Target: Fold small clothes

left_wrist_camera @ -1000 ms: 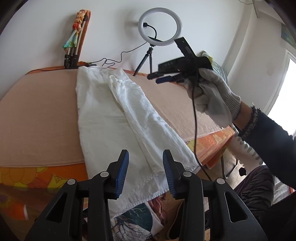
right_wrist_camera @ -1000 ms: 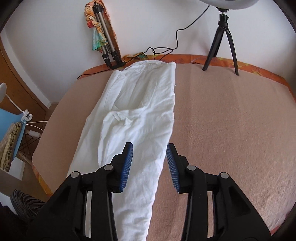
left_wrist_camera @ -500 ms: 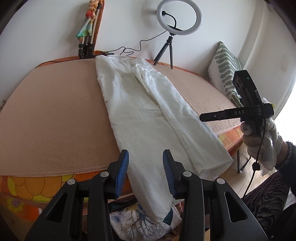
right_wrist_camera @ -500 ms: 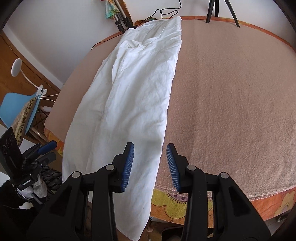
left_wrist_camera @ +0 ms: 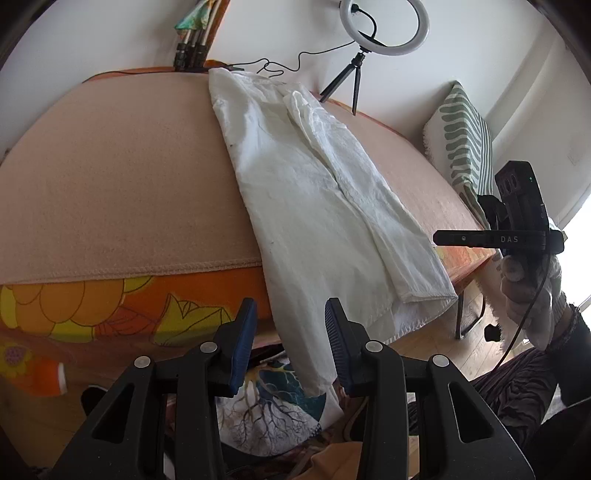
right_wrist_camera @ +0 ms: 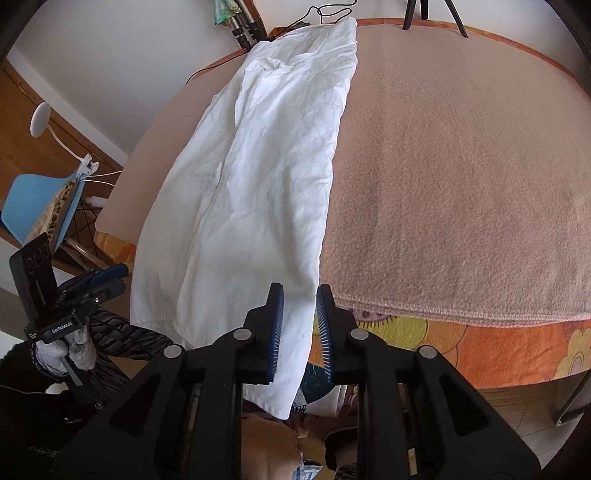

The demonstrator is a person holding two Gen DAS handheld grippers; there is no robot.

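**White garment draped over the bed's edge, both grippers at its hem**

A long white garment [left_wrist_camera: 314, 192] lies lengthwise across the peach blanket [left_wrist_camera: 110, 177] on the bed, its far end up near the wall and its near end spilling over the edge, past the orange flowered sheet [left_wrist_camera: 110, 306].

The left gripper [left_wrist_camera: 290, 341] sits low in front of the bed with its blue pads spread wide — the hanging corner of the cloth shows between them, but nothing is pinched.

The right gripper [right_wrist_camera: 299, 326] has its pads narrowed around the garment's other hanging edge; the fabric passes between them, though a gap still shows on the right side, so I cannot tell whether it has a grip.

A ring light [left_wrist_camera: 384, 26] on a small tripod stands by the wall, a striped cushion [left_wrist_camera: 461, 140] leans at the side, and a blue chair [right_wrist_camera: 33, 206] sits off the bed's corner.
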